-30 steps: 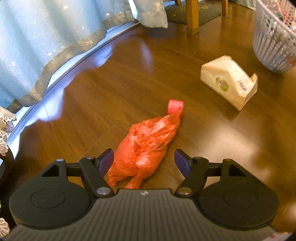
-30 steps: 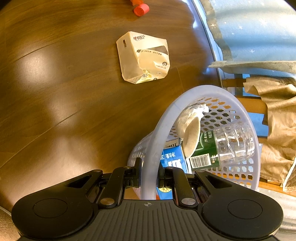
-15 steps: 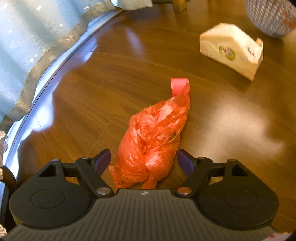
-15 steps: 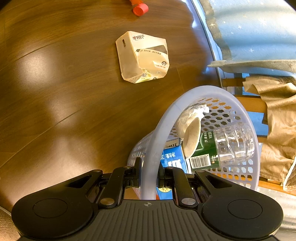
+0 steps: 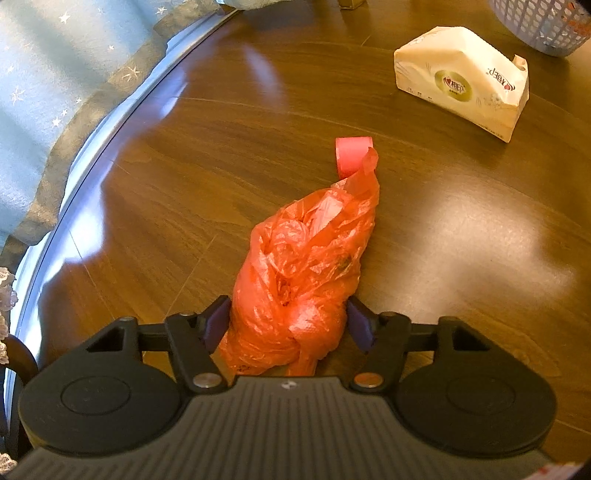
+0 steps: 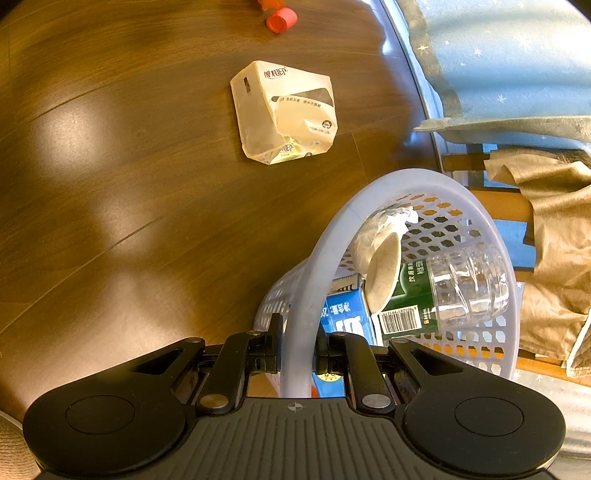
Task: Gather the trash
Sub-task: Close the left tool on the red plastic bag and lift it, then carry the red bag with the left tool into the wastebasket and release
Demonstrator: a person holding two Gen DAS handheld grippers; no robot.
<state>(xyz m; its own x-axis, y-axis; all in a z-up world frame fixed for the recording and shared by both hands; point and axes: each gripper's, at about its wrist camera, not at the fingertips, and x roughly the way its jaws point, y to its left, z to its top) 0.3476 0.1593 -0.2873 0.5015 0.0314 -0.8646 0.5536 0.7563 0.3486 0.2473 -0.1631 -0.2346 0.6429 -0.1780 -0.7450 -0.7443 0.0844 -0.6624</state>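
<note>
A crumpled orange plastic bag (image 5: 306, 258) lies on the dark wooden floor. My left gripper (image 5: 286, 321) straddles its near end; the jaws are closing and both pads touch the bag's sides. Just beyond the bag sits a small red roll (image 5: 352, 155), also visible as the red roll (image 6: 281, 20) in the right wrist view. A cream tissue pack (image 5: 461, 81) lies farther off, the same tissue pack (image 6: 284, 114) seen from the right. My right gripper (image 6: 298, 347) is shut on the rim of a pale lilac mesh basket (image 6: 321, 258) holding a clear bottle (image 6: 461, 288) and a blue carton (image 6: 347, 317).
A light blue starred curtain (image 5: 55, 92) and a shiny track run along the floor's left side. The basket (image 5: 543, 26) shows at the top right of the left wrist view. A wooden chair draped with tan cloth (image 6: 554, 240) stands beside the basket.
My left gripper came down over the orange bag, and its jaws narrowed until the pads met the bag's sides. The right gripper and basket stayed still.
</note>
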